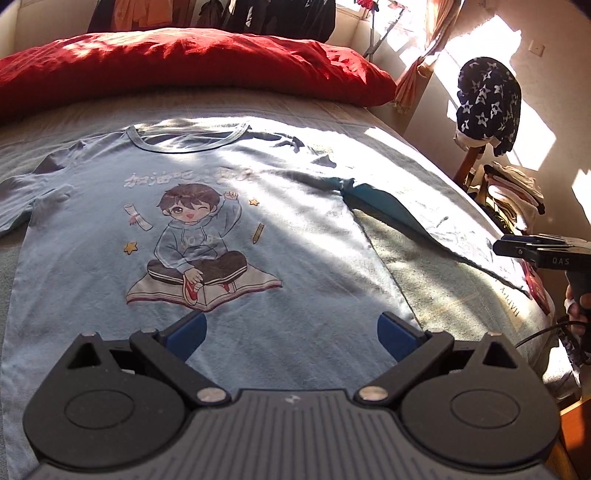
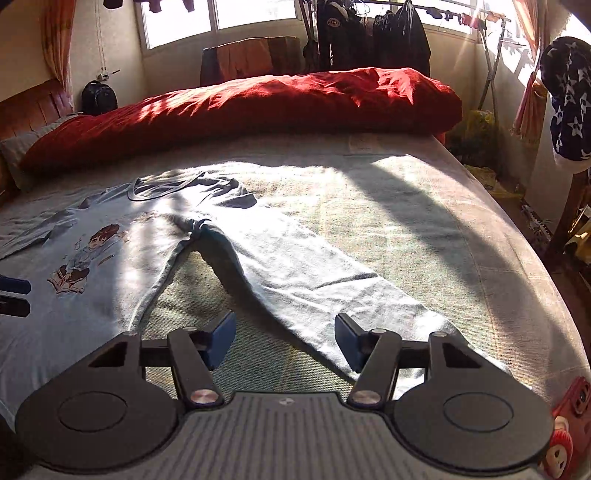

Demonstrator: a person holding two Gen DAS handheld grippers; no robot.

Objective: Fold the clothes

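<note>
Sunlit bed (image 2: pixel 424 229) carries light-blue shirt (image 1: pixel 258 236) spread flat, print up, long sleeve (image 2: pixel 303 280) angled outward. Left gripper (image 1: pixel 291 332) hovers over hem, jaws apart, empty; right gripper (image 2: pixel 284 341) over sleeve, likewise. Judgement: pinch sleeve near cuff, single layer, fold across chest without dragging.

A rumpled red duvet (image 2: pixel 258 107) lies heaped across the far side of a bed (image 2: pixel 424 221) covered in a pale woven sheet, sunlight striping both. Behind it, dark jackets (image 2: pixel 369 37) hang from a clothes rack before the window (image 2: pixel 221 18). A dark backpack (image 2: pixel 99 98) sits in the left corner. At right, a navy star-patterned garment (image 1: pixel 487 99) drapes over what may be a chair, above stacked clothing (image 1: pixel 513 192).
</note>
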